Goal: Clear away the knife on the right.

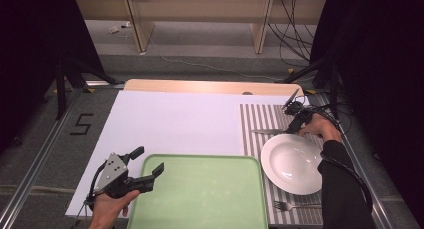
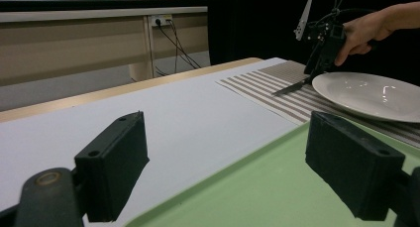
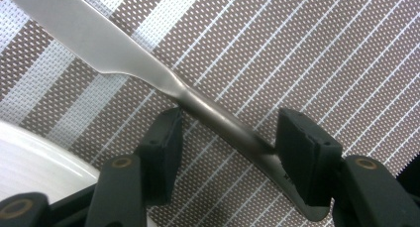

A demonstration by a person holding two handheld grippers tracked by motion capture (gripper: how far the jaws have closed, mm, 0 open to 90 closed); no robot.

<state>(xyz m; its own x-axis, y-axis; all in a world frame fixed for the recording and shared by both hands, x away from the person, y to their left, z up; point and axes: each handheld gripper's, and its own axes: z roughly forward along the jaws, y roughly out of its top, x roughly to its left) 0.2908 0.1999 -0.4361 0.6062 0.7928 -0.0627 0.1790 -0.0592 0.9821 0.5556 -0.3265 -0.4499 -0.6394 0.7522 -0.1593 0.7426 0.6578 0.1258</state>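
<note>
On the striped mat, the right gripper stood with jaws open astride the knife handle, which sat off-centre and might twist when they closed; the left gripper hung open, empty.

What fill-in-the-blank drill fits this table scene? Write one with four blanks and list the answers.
1. The knife lies on the striped ____.
2. The right gripper has its fingers on either side of the knife's ____.
3. The left gripper hovers open over the near left corner of the ____ tray.
4. Near the placemat's front edge, below the white plate, lies a ____.

Answers: placemat; handle; green; fork
</note>
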